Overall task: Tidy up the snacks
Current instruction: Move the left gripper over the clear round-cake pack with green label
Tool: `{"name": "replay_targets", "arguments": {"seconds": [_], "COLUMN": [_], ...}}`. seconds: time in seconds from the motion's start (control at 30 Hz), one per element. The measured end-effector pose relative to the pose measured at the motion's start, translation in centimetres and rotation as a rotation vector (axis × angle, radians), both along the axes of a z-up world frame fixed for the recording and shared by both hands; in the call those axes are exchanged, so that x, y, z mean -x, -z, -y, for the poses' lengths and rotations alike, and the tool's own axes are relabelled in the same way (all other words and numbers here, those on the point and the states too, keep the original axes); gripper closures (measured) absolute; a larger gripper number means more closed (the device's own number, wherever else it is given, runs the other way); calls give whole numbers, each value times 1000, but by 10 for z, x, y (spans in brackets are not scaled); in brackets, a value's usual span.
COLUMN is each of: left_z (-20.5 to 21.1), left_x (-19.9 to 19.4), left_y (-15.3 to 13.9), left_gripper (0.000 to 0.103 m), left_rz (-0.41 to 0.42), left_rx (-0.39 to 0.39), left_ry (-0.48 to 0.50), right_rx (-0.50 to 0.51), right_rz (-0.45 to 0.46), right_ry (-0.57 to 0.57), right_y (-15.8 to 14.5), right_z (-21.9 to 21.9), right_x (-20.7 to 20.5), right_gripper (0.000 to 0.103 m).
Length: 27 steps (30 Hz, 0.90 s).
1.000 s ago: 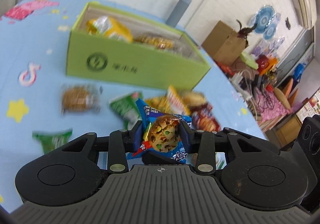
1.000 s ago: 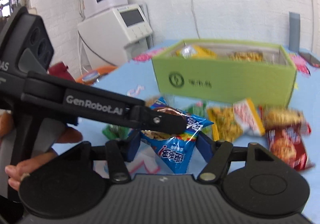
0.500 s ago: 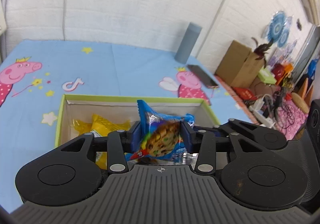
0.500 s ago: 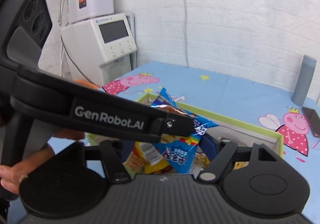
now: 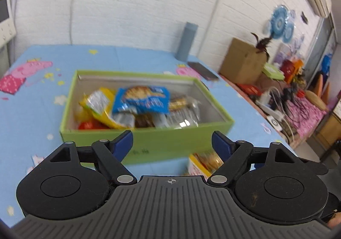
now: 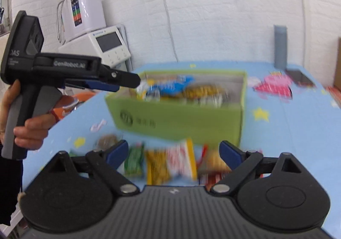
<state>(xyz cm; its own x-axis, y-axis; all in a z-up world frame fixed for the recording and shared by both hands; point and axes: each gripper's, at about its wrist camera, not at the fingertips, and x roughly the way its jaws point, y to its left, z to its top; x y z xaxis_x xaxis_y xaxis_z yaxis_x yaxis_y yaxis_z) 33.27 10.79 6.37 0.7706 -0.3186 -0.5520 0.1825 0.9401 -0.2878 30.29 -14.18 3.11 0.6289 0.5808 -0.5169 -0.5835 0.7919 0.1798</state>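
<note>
The green box (image 5: 70, 98) stands on the blue tablecloth with several snack packets inside. A blue cookie packet (image 5: 141, 100) lies on top of them, also visible as the blue cookie packet (image 6: 174, 86) from the right wrist. My left gripper (image 5: 172, 142) hangs short of the box's front wall, jaws opening, nothing between them. Seen from the side, my left gripper (image 6: 127, 81) points at the box's left end. My right gripper (image 6: 173, 150) is also opening and empty, above loose packets: green (image 6: 134, 161), yellow (image 6: 157, 166), red-and-white (image 6: 183, 162).
A grey cylinder (image 5: 188, 41) and a dark phone (image 5: 202, 70) sit behind the box. A white machine (image 6: 106, 45) stands off the table's left. A cardboard box (image 5: 240, 62) and clutter lie past the right edge. A hand (image 6: 32, 130) holds the left gripper.
Both grippers let go of the blue cookie packet, which now lies in the green box. Both jaws opened wide and drew back from above the box.
</note>
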Motion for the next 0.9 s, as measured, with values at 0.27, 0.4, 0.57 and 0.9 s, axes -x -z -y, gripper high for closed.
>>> {"name": "replay_targets", "arguments": {"seconds": [0.27,0.4,0.57,0.9], "left_z": [54,70,86,89], "left_x": [36,29,6,9], "left_y": [64,66,70,76], "left_gripper": [50,51,55,58], "left_rz": [-241,-249,-287,-307], "left_rx": [129,126,85,70], "left_ry": [109,104,156,203], "right_rx": [0,39,87,42], "right_rz": [-138,-94,-44,-109], "right_ry": [103,71,88,24], "right_y": [53,54,48,54], "right_z": [29,18,13,-2], "right_x": [53,69,88,83], "right_gripper": [10,10,10,9]}}
